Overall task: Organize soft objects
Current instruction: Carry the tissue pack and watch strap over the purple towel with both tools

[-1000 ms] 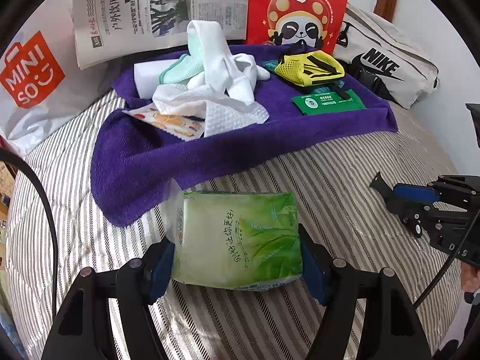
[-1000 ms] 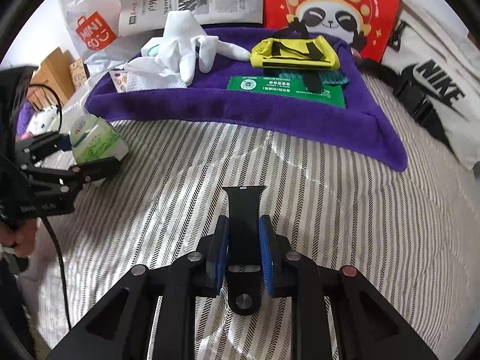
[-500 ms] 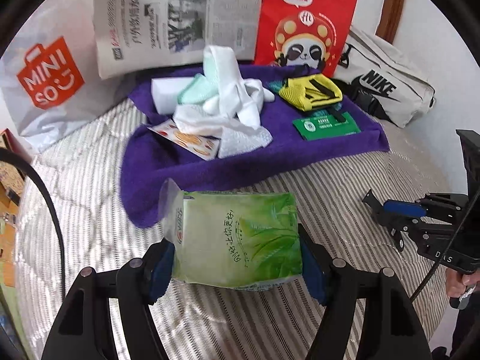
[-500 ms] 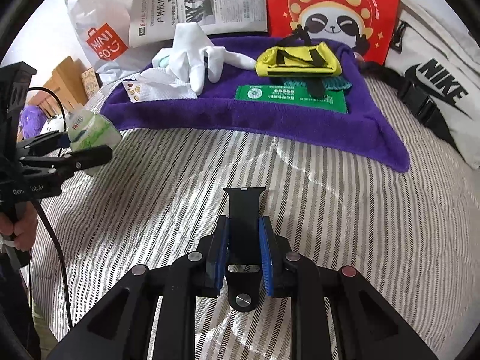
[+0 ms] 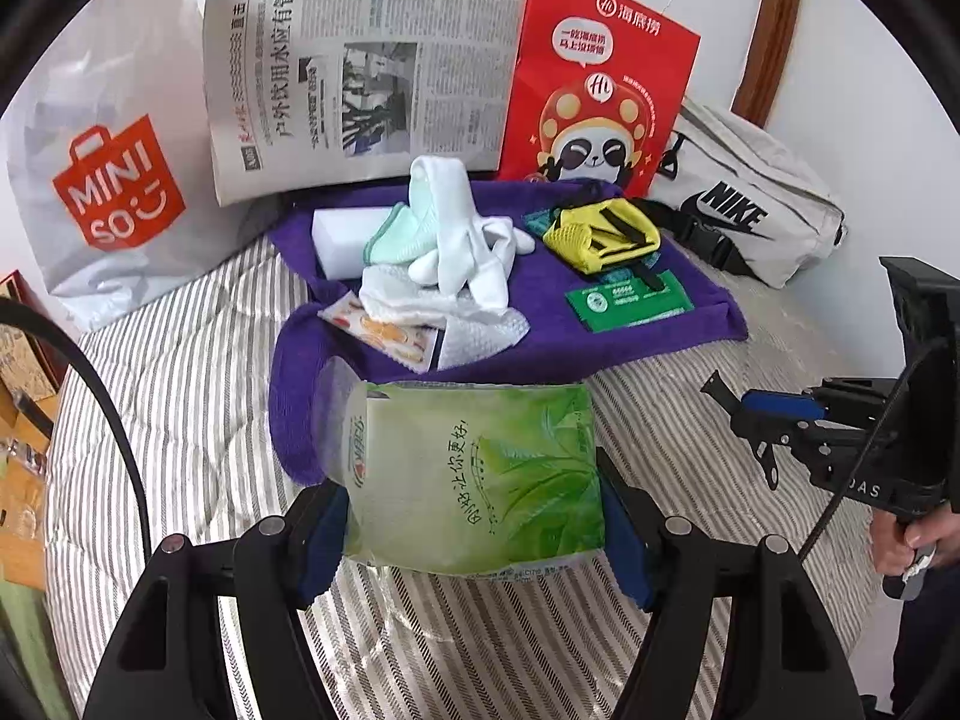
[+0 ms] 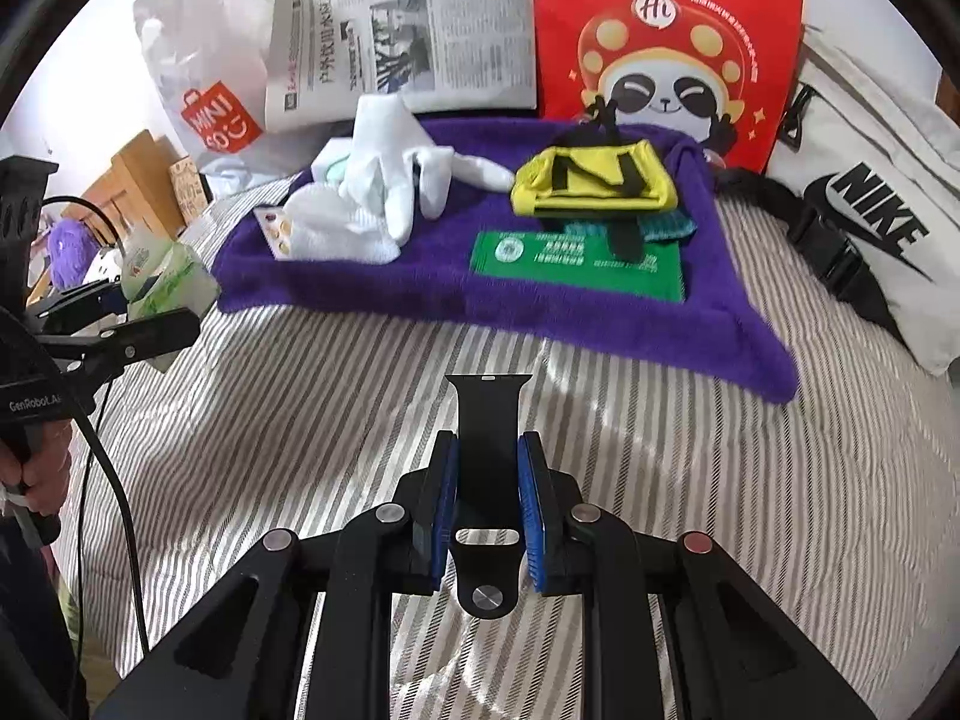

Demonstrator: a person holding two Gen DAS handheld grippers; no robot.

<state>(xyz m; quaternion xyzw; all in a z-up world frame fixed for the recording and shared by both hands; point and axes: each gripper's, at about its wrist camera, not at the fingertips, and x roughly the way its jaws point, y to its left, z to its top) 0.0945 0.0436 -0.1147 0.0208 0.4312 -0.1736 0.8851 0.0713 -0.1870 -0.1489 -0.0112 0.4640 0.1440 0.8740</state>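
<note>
My left gripper [image 5: 474, 531] is shut on a green tissue pack [image 5: 480, 474], held above the striped bed. My right gripper [image 6: 487, 495] is shut on a black watch strap [image 6: 487, 444] that sticks out past the blue pads. Behind both lies a purple towel [image 5: 600, 336] carrying white gloves [image 5: 462, 252], a white cloth [image 5: 480, 330], a yellow pouch [image 5: 600, 231] and a flat green packet [image 5: 630, 300]. In the right wrist view the left gripper [image 6: 129, 324] with the tissue pack [image 6: 162, 279] is at the far left; the towel [image 6: 540, 312] is ahead.
A Miniso bag [image 5: 114, 192], a newspaper [image 5: 360, 84] and a red panda bag [image 5: 594, 78] lean against the wall behind the towel. A white Nike bag [image 5: 744, 210] lies at the right. A person's hand [image 5: 918, 534] grips the right tool's handle.
Both grippers have risen from the bed with their loads still held. The towel and the bags behind it now look smaller and farther off in the left wrist view.
</note>
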